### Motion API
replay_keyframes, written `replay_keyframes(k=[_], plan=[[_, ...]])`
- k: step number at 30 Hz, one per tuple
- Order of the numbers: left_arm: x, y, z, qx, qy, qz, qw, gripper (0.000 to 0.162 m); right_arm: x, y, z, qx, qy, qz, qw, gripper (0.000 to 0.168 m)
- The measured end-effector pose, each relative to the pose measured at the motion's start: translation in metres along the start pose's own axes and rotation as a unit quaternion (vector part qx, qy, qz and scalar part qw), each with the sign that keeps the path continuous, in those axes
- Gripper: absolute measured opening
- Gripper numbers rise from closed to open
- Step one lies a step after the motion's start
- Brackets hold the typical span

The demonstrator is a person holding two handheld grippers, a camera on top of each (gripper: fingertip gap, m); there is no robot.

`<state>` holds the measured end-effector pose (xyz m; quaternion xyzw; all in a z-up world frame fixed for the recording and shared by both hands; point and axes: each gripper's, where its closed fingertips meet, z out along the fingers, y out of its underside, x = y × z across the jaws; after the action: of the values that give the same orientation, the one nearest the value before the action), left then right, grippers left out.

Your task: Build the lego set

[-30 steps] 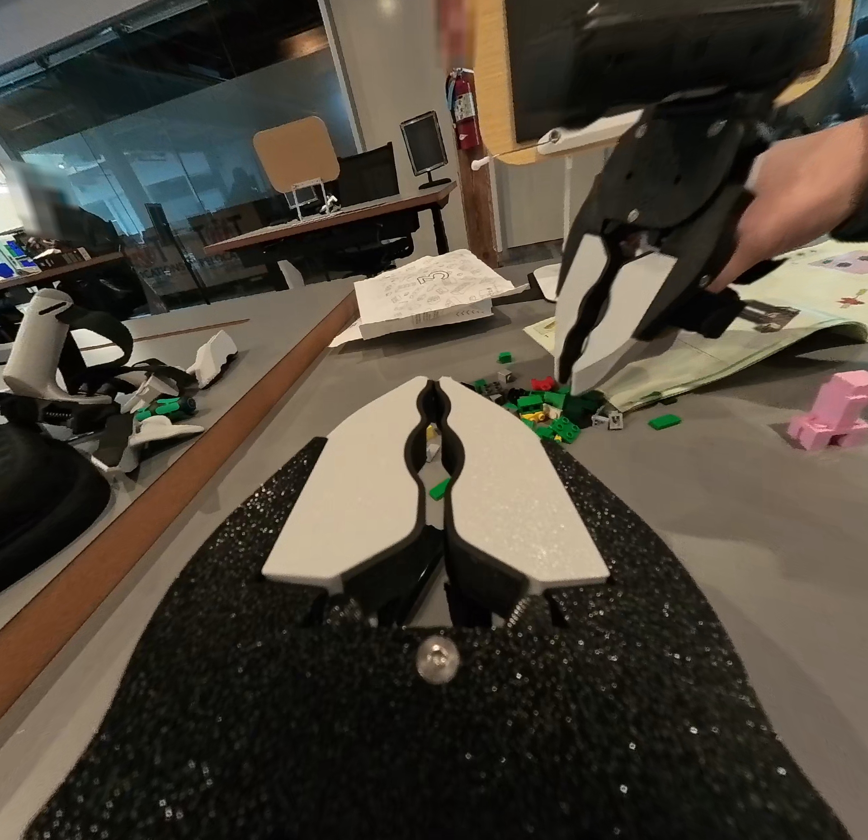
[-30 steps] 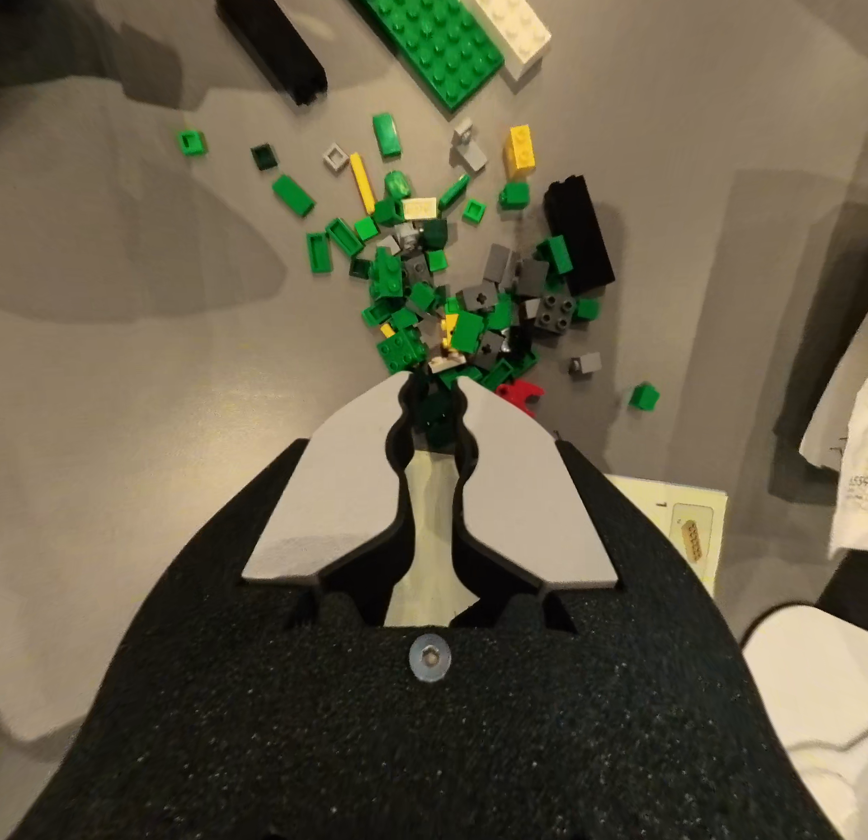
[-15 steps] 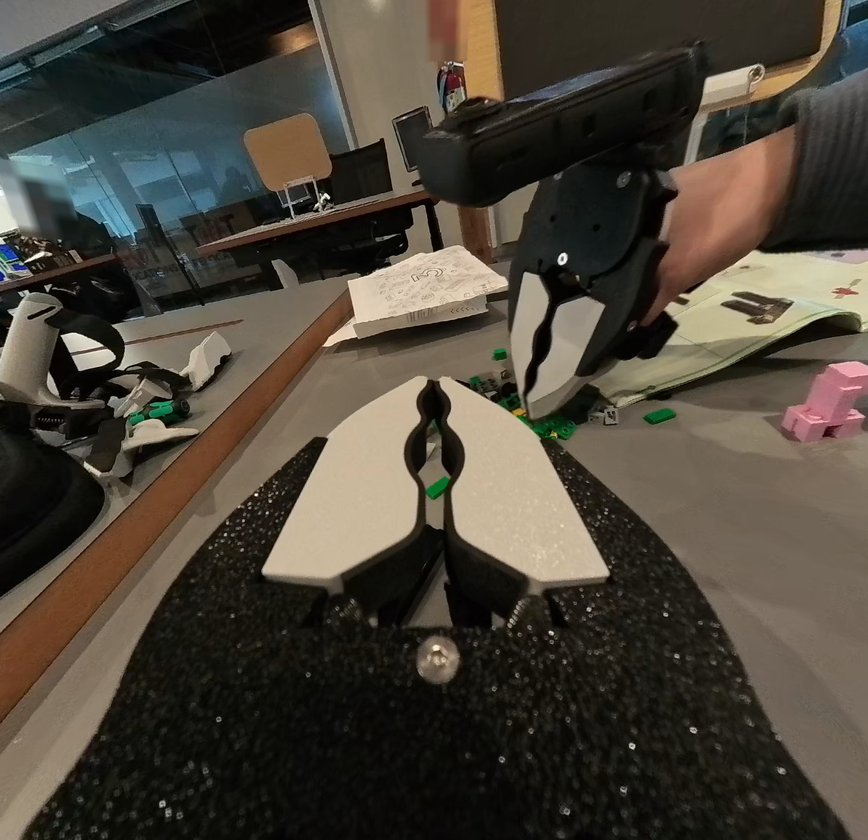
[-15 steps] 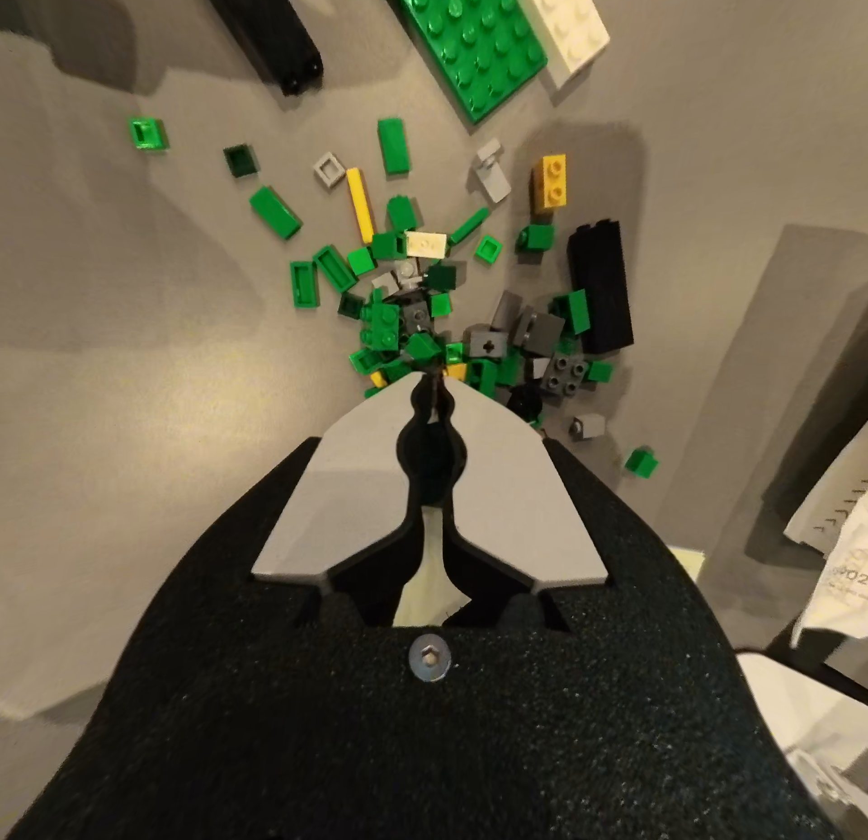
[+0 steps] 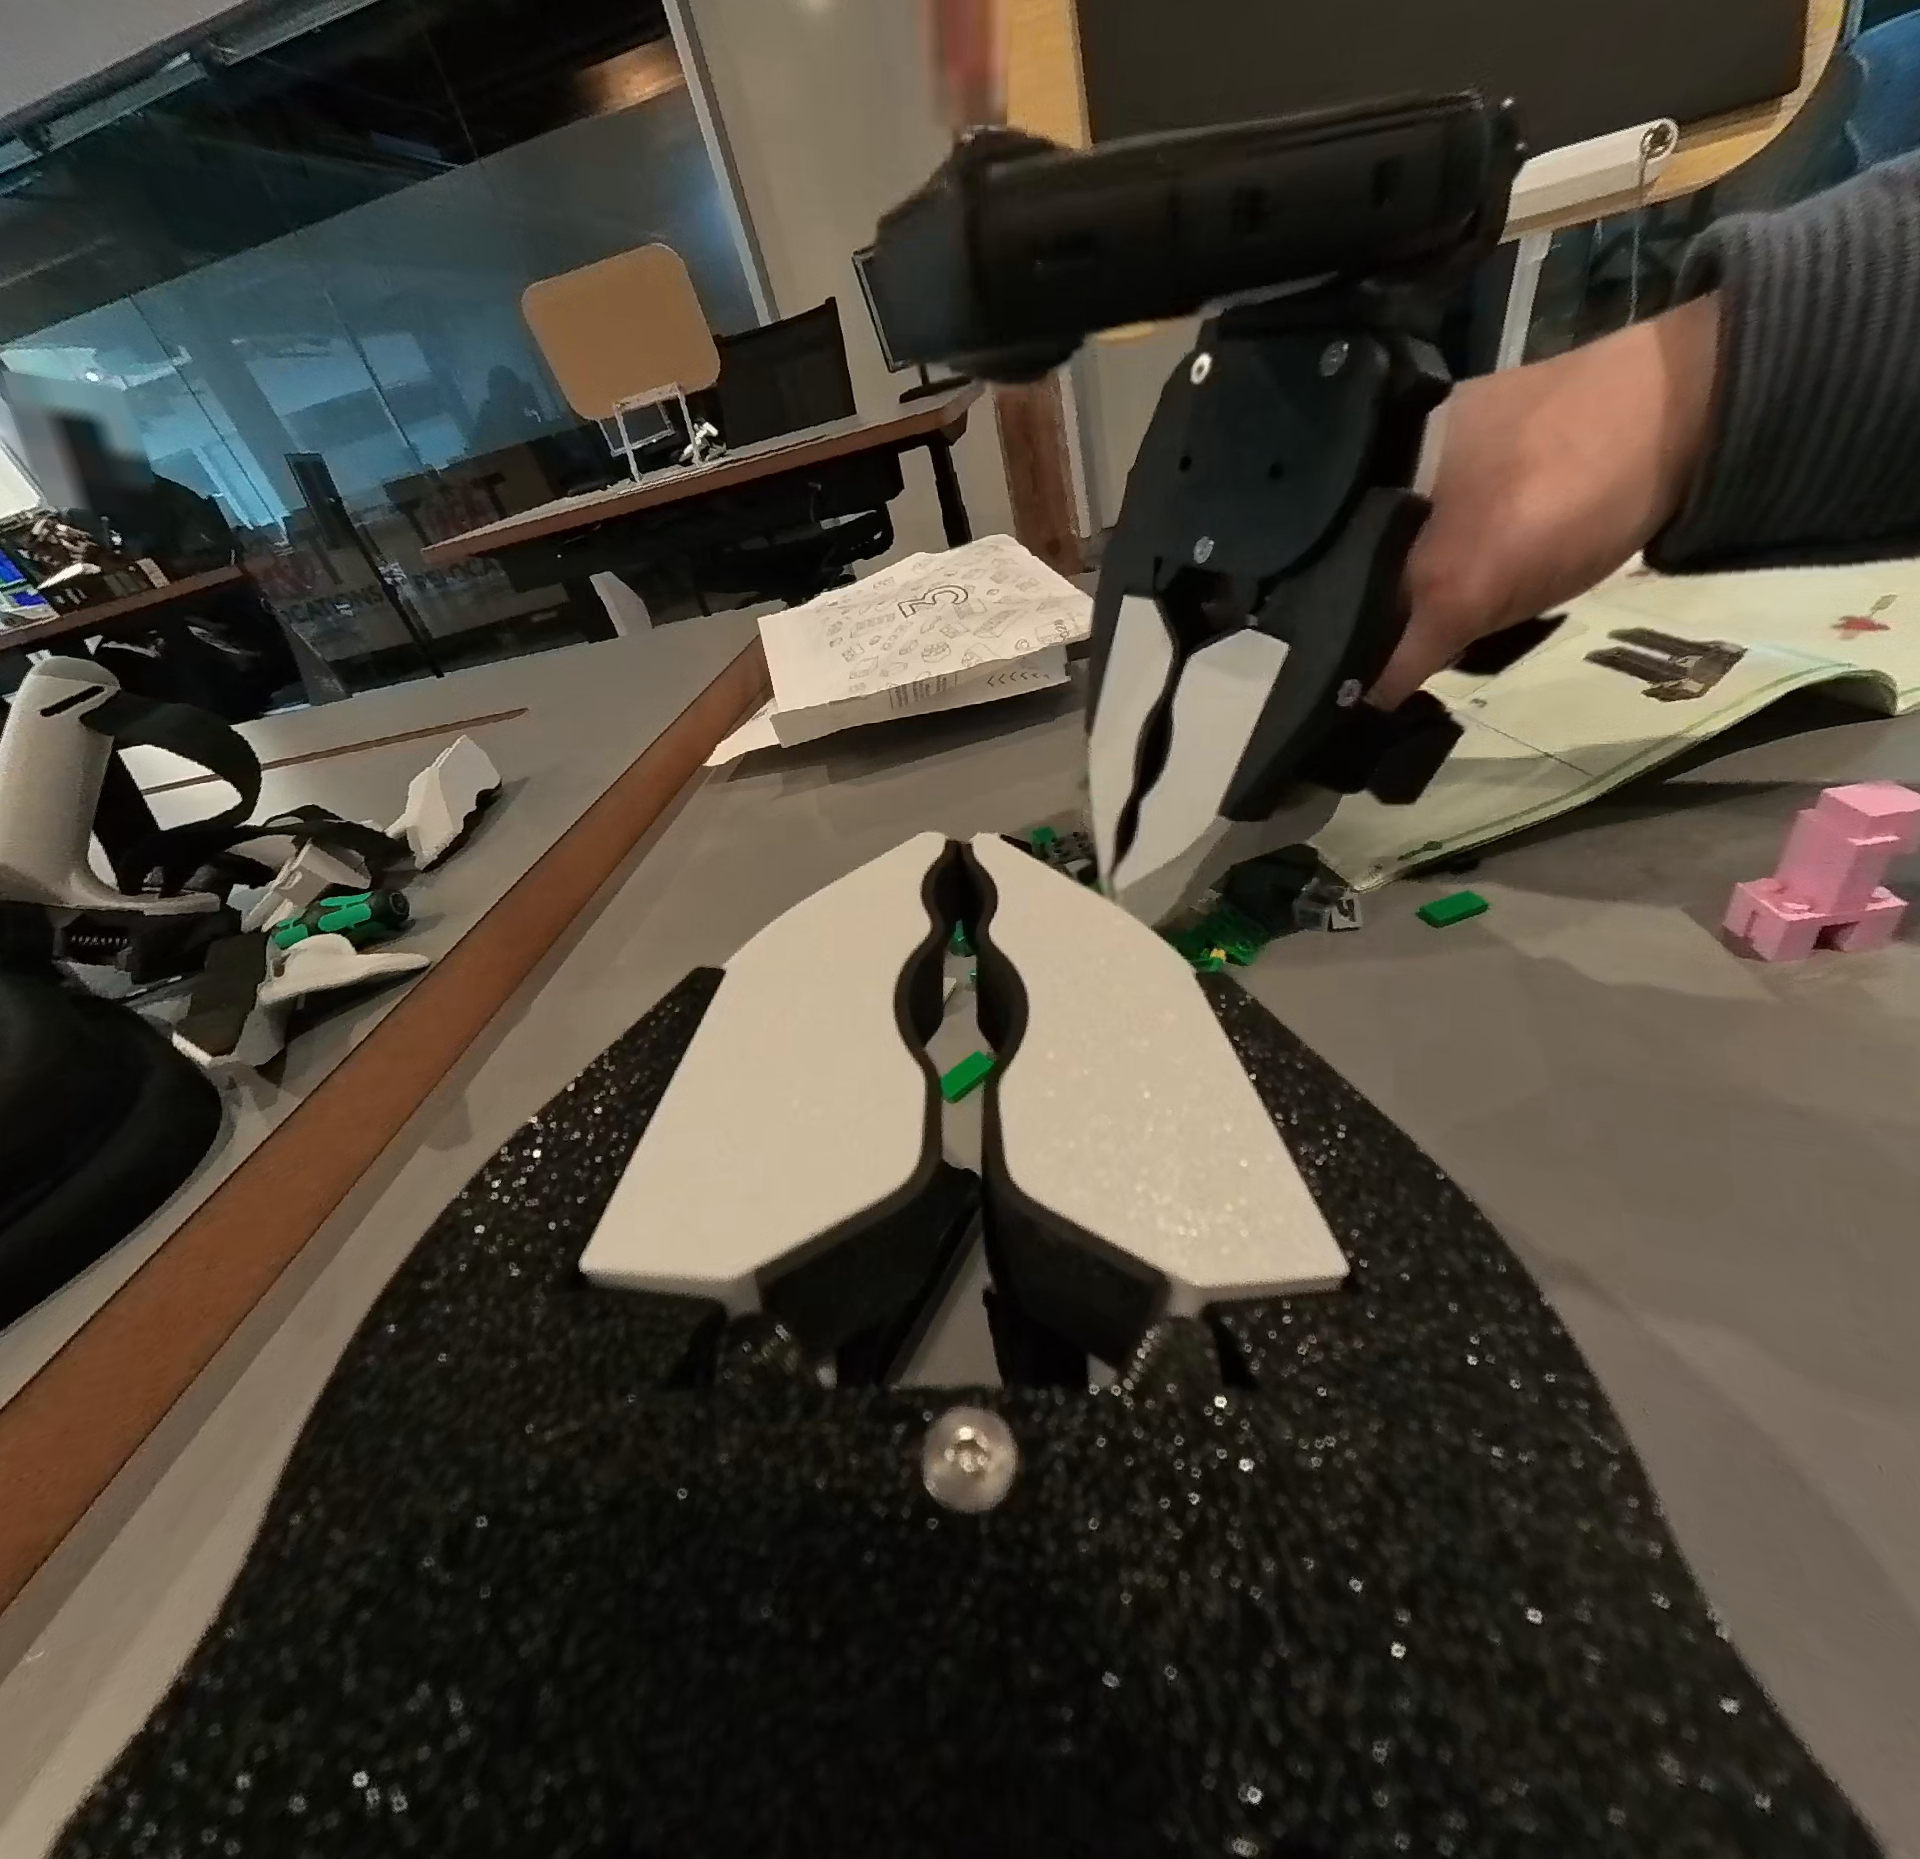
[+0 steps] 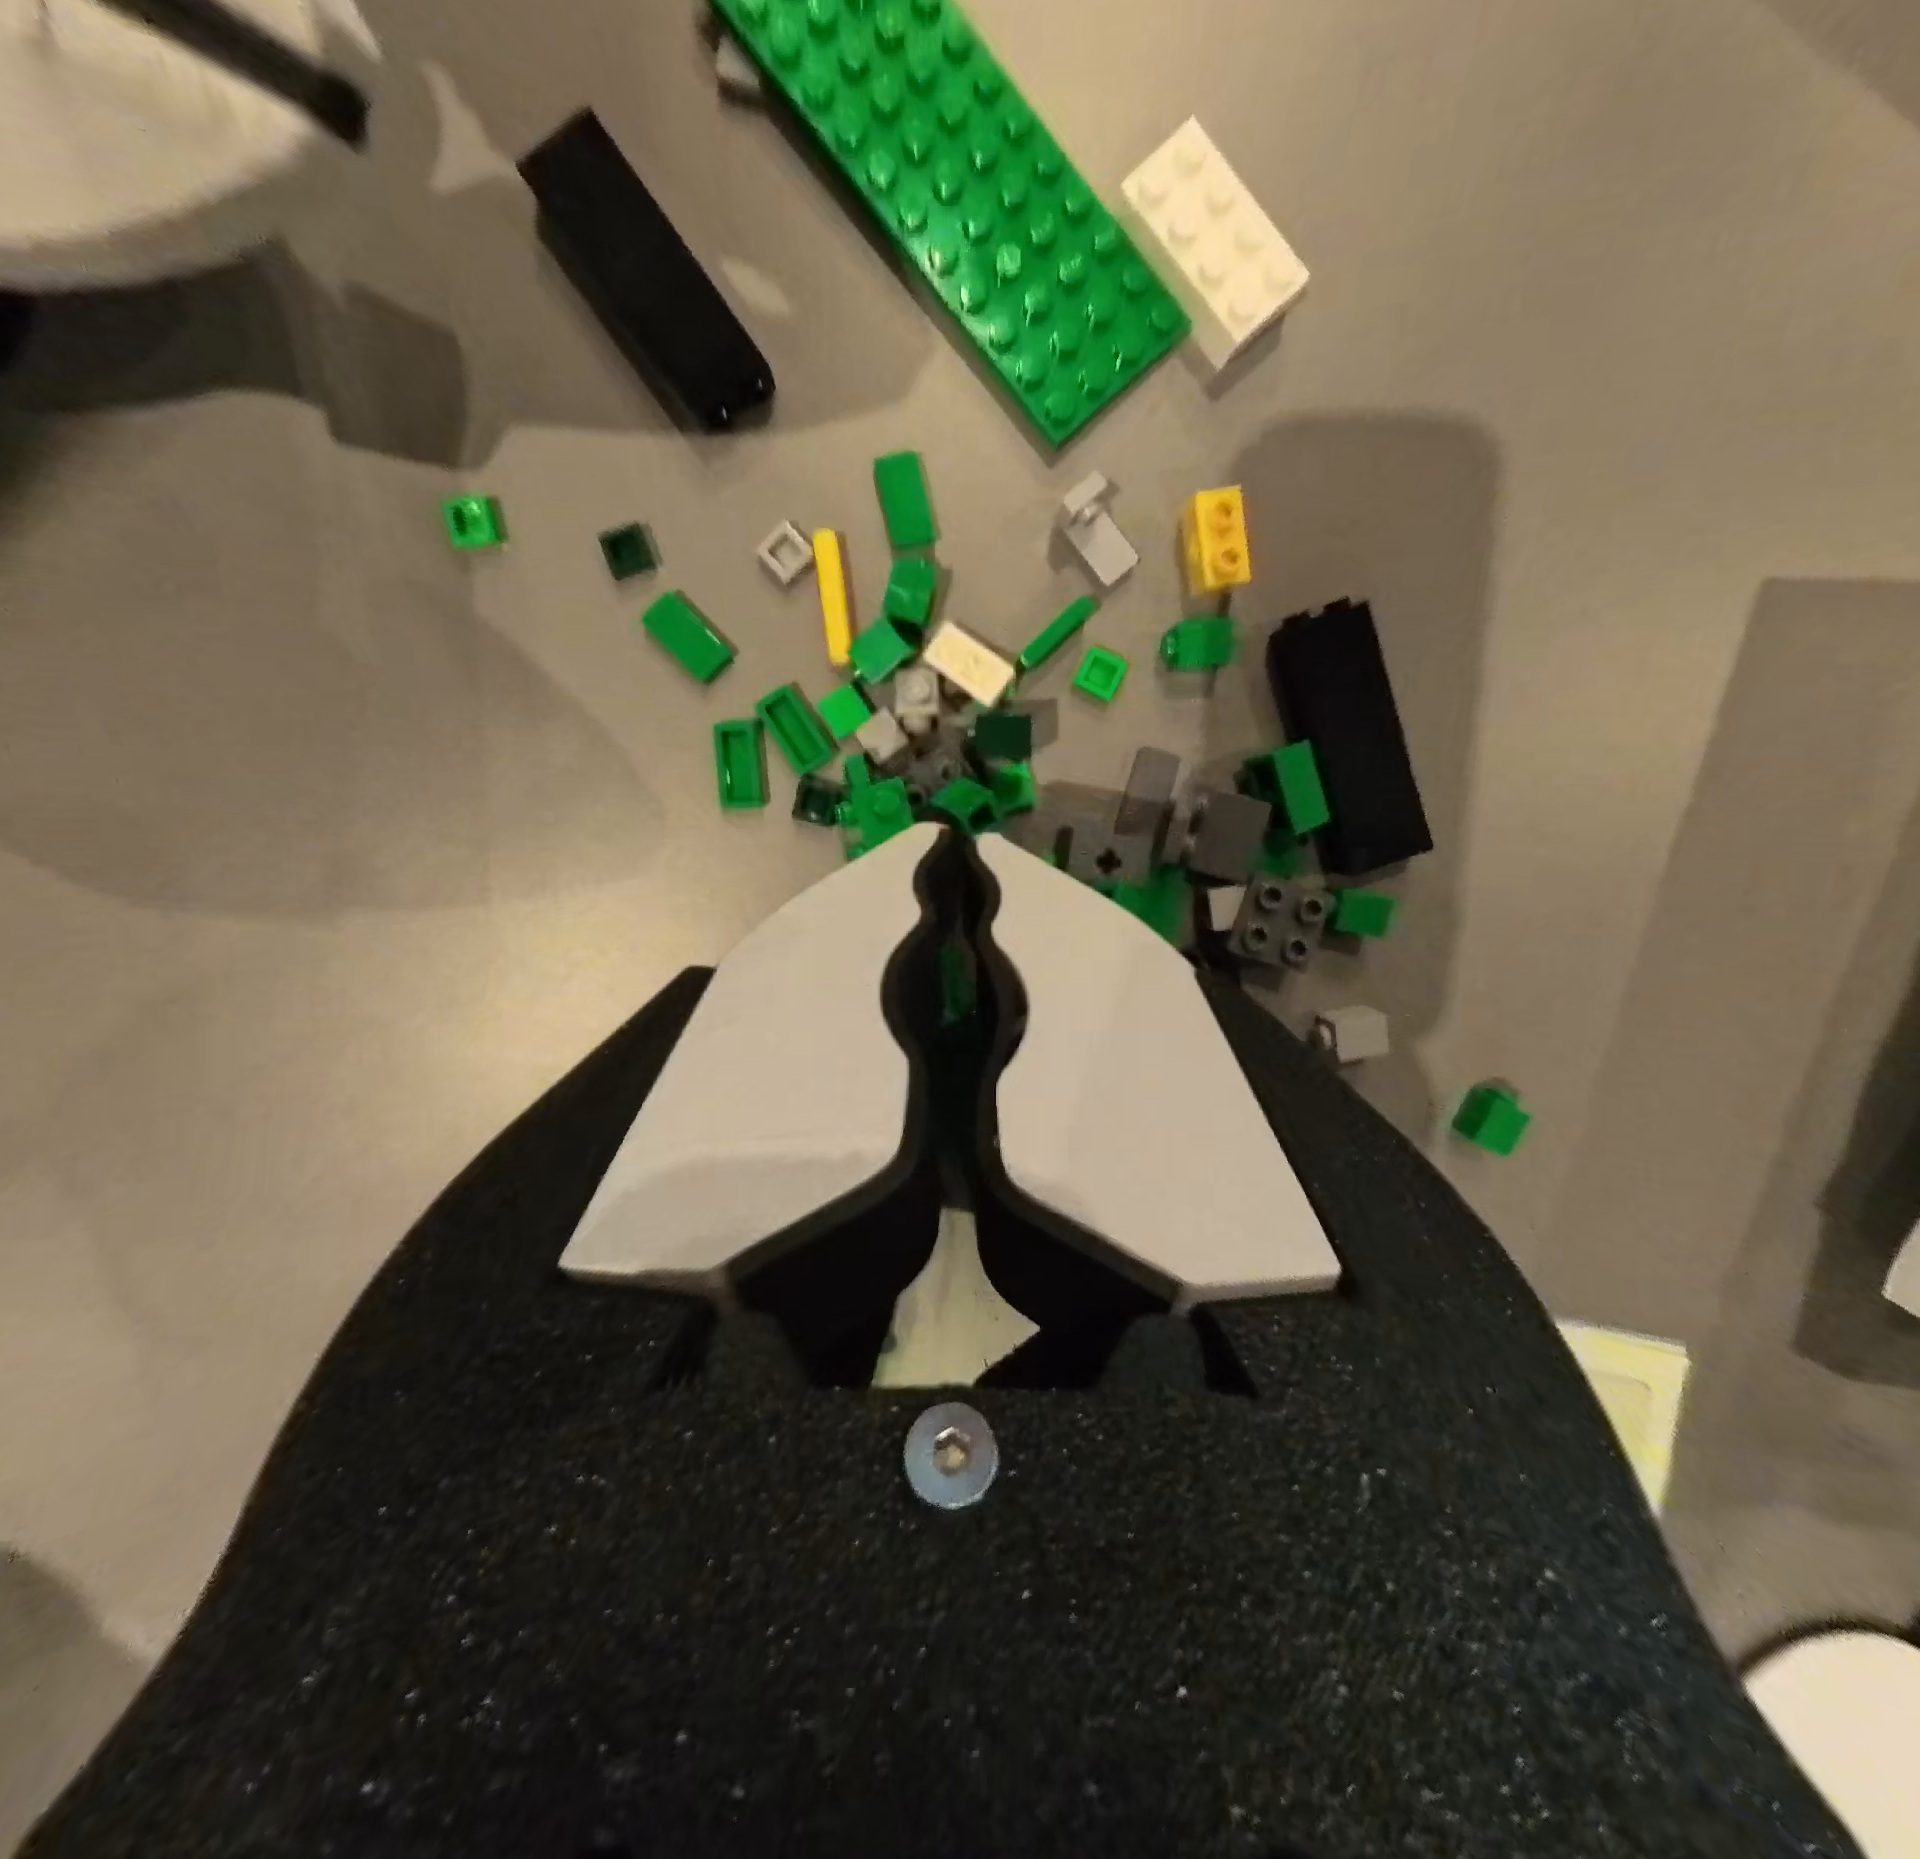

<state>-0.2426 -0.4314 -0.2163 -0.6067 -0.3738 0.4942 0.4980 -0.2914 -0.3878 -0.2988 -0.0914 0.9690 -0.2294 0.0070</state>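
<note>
Right wrist view: brick pile [image 6: 940, 760] half-hidden.

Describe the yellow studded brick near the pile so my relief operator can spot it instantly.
Start at the long green studded baseplate at the top of the right wrist view, with the white studded brick against its right end. Below that white brick, beside the upper end of an upright black block, lies the yellow studded brick. Unlike the thin smooth yellow bar further left, it is stubby and shows two studs.

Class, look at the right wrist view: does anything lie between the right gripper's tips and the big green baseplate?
Yes. The scattered brick pile lies directly between the right gripper and the green baseplate, on the grey table.
</note>
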Motion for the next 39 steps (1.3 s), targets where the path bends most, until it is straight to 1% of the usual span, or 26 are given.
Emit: replay_keyframes(k=[3, 6, 11, 16, 19, 22, 26, 28, 31, 33, 36, 39], plan=[[0.0, 0.0, 0.0, 0.001, 0.0, -0.001, 1.0, 0.0, 0.01, -0.009, -0.006, 0.033, 0.03, 0.011, 0.999, 0.0], [0.0, 0.0, 0.0, 0.0, 0.003, 0.0, 1.0, 0.0, 0.02, -0.001, -0.016, 0.018, 0.048, 0.017, 0.999, 0.0], [0.002, 0.0, 0.001, 0.0, 0.006, 0.003, 1.0, 0.0, 0.012, 0.01, -0.015, -0.006, 0.034, -0.007, 0.999, 0.003], [0.001, 0.0, 0.0, 0.002, 0.005, 0.0, 1.0, 0.0, 0.004, -0.004, -0.01, 0.019, 0.028, -0.016, 0.999, 0.003], [0.002, 0.0, 0.0, 0.002, 0.006, 0.003, 1.0, 0.0, 0.0, -0.004, -0.003, 0.002, 0.022, -0.029, 0.999, 0.006], [0.002, 0.0, 0.0, 0.002, 0.006, 0.002, 1.0, 0.0, -0.003, -0.001, 0.001, -0.009, 0.019, -0.036, 0.999, 0.005], [0.002, 0.0, 0.0, 0.002, 0.006, 0.002, 1.0, 0.0, -0.021, 0.004, 0.002, -0.024, -0.029, -0.037, 0.999, 0.001], [0.002, 0.0, 0.001, 0.002, 0.007, 0.003, 1.0, 0.0, -0.013, 0.002, 0.0, -0.017, -0.008, -0.024, 1.0, 0.002], [0.002, 0.0, 0.001, 0.002, 0.007, 0.003, 1.0, 0.0, -0.008, -0.003, -0.002, -0.002, -0.003, -0.001, 1.0, 0.009], [0.002, 0.0, 0.001, 0.002, 0.007, 0.003, 1.0, 0.0, -0.007, -0.003, 0.0, -0.005, 0.003, -0.014, 1.0, 0.013], [0.002, 0.0, 0.0, 0.003, 0.007, 0.003, 1.0, 0.0, -0.006, -0.002, 0.004, -0.014, 0.019, -0.044, 0.999, 0.015], [0.003, 0.0, 0.001, 0.003, 0.008, 0.003, 1.0, 0.0, -0.006, -0.002, 0.008, -0.017, 0.023, -0.048, 0.998, 0.019]])
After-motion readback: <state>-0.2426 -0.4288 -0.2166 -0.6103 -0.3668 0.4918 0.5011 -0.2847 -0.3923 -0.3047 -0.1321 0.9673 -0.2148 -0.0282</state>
